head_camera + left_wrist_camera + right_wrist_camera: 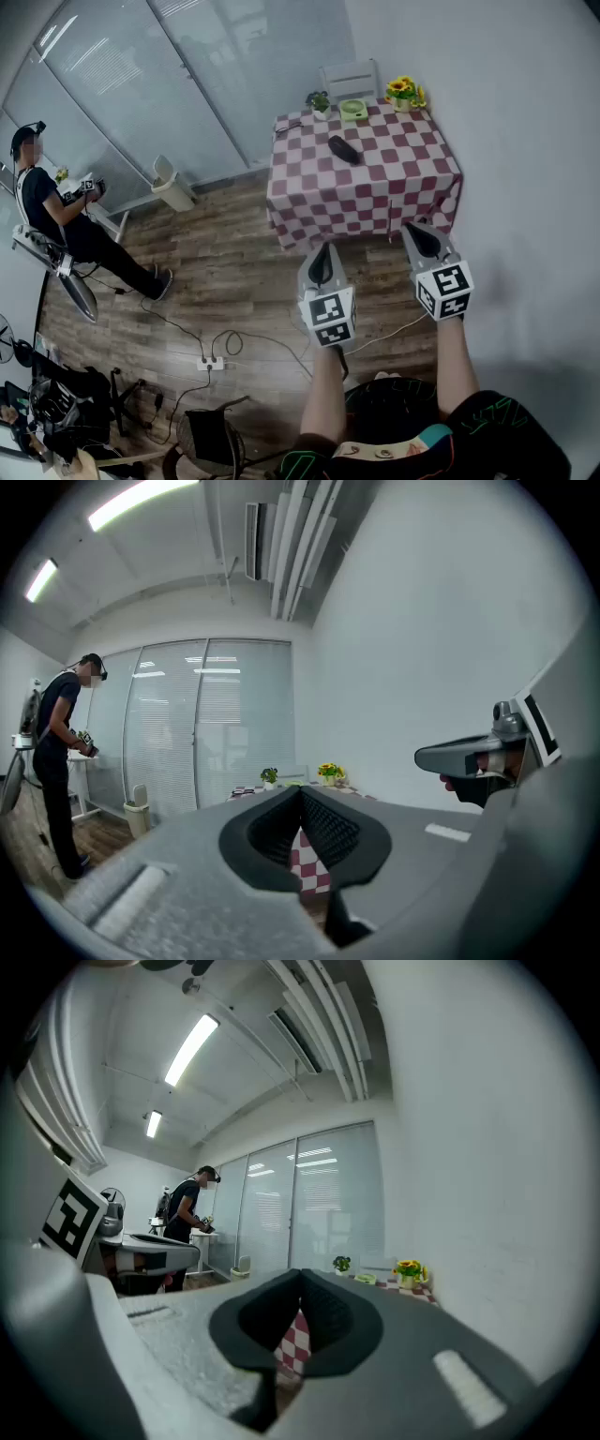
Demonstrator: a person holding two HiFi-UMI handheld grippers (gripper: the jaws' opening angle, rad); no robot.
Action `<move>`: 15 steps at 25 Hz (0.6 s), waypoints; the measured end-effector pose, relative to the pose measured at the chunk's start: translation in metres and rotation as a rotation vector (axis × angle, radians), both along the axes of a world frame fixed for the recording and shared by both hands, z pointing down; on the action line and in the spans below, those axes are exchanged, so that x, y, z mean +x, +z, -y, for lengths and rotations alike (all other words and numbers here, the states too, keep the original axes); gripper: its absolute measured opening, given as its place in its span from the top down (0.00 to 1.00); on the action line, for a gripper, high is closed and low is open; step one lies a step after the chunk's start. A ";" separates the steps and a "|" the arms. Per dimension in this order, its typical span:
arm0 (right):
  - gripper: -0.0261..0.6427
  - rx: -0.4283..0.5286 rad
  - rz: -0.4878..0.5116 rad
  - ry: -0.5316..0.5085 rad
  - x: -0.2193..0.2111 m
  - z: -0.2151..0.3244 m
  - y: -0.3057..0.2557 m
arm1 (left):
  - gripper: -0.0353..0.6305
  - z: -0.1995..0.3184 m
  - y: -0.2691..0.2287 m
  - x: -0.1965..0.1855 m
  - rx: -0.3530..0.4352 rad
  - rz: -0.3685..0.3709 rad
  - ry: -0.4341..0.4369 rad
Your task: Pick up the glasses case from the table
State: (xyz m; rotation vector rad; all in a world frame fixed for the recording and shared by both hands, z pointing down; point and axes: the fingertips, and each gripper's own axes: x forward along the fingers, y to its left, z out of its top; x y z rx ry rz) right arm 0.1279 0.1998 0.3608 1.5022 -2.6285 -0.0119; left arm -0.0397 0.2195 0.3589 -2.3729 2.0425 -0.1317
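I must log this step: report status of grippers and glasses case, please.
Left gripper, right gripper shut, empty, short of table. Glasses case on table, untouched. Only wood floor between.

Bright ceiling strip lights (190, 1049), fisheye-warped edges

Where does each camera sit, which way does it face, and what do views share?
Head view: on the head, steeply down at floor and checked table; forearms, left gripper, right gripper show.
Left gripper view: level along its shut jaws toward that table; right gripper at right.
Right gripper view: the same, left gripper at left.
All share the table and sunflowers.
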 end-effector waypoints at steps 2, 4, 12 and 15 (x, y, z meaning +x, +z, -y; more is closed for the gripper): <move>0.96 0.002 -0.003 -0.002 0.001 0.001 -0.001 | 0.94 0.000 0.003 0.002 -0.020 -0.004 -0.003; 0.96 0.002 -0.005 -0.004 0.002 0.001 0.000 | 0.94 0.000 0.005 0.003 -0.031 -0.007 -0.006; 0.96 -0.002 0.021 0.046 0.017 0.014 -0.001 | 0.94 0.007 0.003 0.008 -0.035 0.016 -0.009; 0.95 0.004 0.034 0.055 0.023 0.020 -0.005 | 0.94 0.011 -0.002 0.011 -0.024 0.023 -0.007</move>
